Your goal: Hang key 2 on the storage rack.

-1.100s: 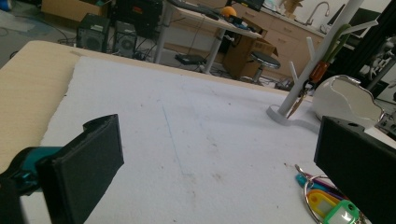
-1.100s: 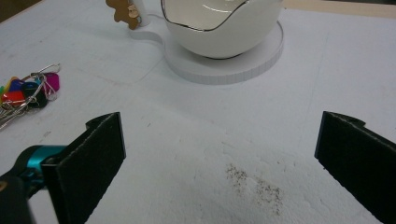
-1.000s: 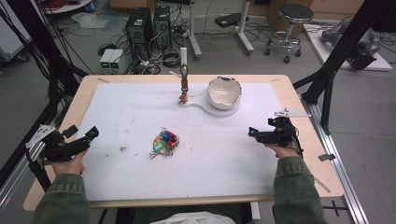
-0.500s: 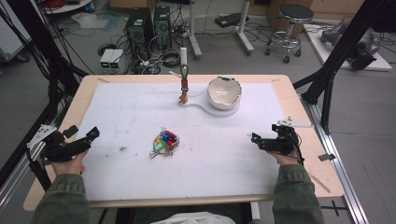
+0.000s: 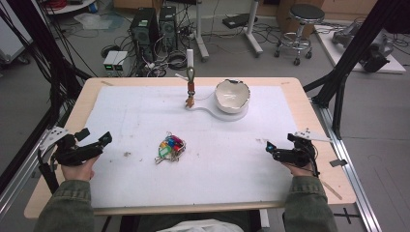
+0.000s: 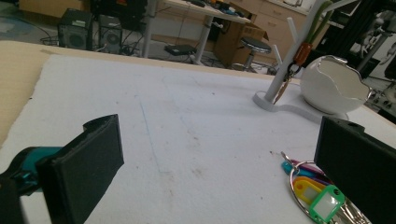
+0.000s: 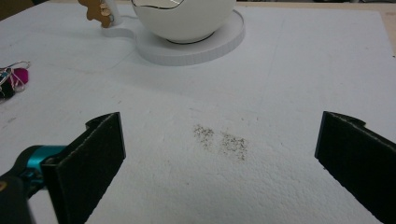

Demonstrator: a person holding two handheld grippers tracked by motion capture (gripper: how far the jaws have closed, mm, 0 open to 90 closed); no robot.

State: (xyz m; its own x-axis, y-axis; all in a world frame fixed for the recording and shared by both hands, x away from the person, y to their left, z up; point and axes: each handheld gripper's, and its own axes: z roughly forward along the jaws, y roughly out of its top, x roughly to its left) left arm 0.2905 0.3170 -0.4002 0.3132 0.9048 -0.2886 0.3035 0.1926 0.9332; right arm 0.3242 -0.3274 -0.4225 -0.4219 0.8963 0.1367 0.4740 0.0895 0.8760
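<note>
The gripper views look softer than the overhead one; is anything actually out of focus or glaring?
Left gripper view: the near black jaws look soft, while the key bunch and bowl read fairly clearly. Right gripper view: the bowl is bright but not blown out. High view: even light, faint shadows, no glare on the white mat.

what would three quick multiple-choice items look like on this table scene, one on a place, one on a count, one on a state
1. Where does the bunch of key tags lie?
A. inside the bowl
B. on the white mat, between the two grippers
C. hung on the stand

2. How many grippers are held over the table?
A. one
B. two
C. three

3. How do the jaws of the right gripper stand?
A. wide apart, nothing between them
B. shut on a key
C. shut on the bowl's rim

Key: 1 B, the tags rest on the white mat short of the bowl. 2 B, a left gripper and a right one, one per hand. 3 A, bare mat shows between its jaws.
</note>
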